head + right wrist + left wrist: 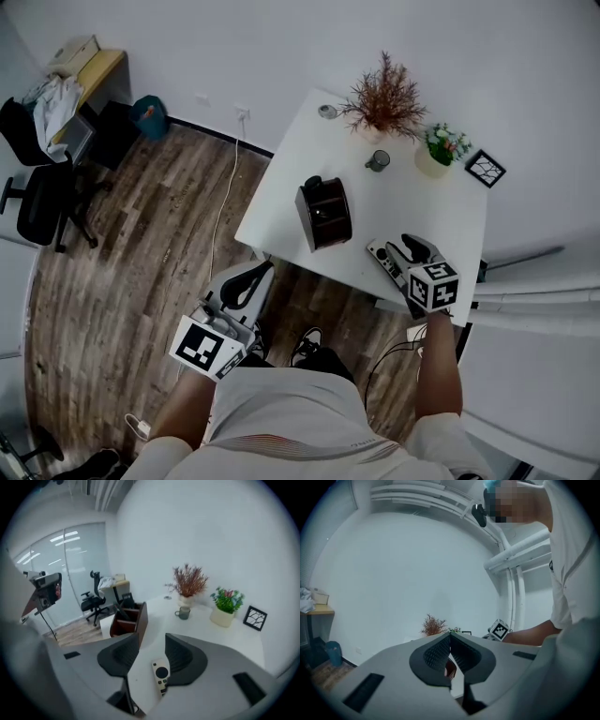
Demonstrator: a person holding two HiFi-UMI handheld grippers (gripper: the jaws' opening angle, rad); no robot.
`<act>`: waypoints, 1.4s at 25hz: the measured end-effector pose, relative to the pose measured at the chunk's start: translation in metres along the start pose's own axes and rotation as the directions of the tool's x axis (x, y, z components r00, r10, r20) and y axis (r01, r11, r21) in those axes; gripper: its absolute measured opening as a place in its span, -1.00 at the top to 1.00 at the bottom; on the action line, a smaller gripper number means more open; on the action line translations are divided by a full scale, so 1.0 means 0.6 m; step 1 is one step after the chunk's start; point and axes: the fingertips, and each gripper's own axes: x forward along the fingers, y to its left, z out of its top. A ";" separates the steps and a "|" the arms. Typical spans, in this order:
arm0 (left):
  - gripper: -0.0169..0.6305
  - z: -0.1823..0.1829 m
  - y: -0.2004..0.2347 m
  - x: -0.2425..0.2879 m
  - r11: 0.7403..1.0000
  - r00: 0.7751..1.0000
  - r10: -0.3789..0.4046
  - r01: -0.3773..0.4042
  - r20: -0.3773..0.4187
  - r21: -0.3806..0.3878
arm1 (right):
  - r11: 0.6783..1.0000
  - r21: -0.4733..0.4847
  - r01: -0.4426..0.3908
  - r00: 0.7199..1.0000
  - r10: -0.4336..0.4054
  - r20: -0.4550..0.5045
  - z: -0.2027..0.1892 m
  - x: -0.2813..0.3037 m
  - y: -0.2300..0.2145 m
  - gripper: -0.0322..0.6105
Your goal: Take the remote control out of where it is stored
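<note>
Right claw (152, 644) is held open. Remote control (161, 676) is seen flat on the desk (206, 625) under the jaw gap, not gripped. Left claw (450, 637) is closed, with nothing held.

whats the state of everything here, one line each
remote control: lying flat on the table, not held
right gripper: open, fingers clear of it
left gripper: shut, nothing between its fingers
organizer box: upright, open top
mug: upright
</note>
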 end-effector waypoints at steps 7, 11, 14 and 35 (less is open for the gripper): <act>0.92 0.053 -0.004 0.009 1.000 0.998 -0.012 0.011 0.059 0.012 | 0.995 0.088 0.036 0.922 -0.067 0.382 0.092 -0.134 0.077 0.78; 0.92 0.066 0.001 0.006 1.000 0.998 0.008 -0.007 0.058 -0.004 | 0.996 0.077 0.051 0.845 -0.084 0.529 0.141 -0.184 0.131 0.83; 0.92 0.072 0.001 0.006 1.000 0.998 0.019 -0.019 0.056 -0.008 | 0.994 -0.013 0.106 0.808 -0.078 0.584 0.176 -0.212 0.165 0.84; 0.92 0.110 -0.027 -0.003 0.999 0.995 0.001 -0.006 0.101 0.042 | 0.993 -0.074 0.091 0.780 -0.025 0.625 0.217 -0.234 0.236 0.84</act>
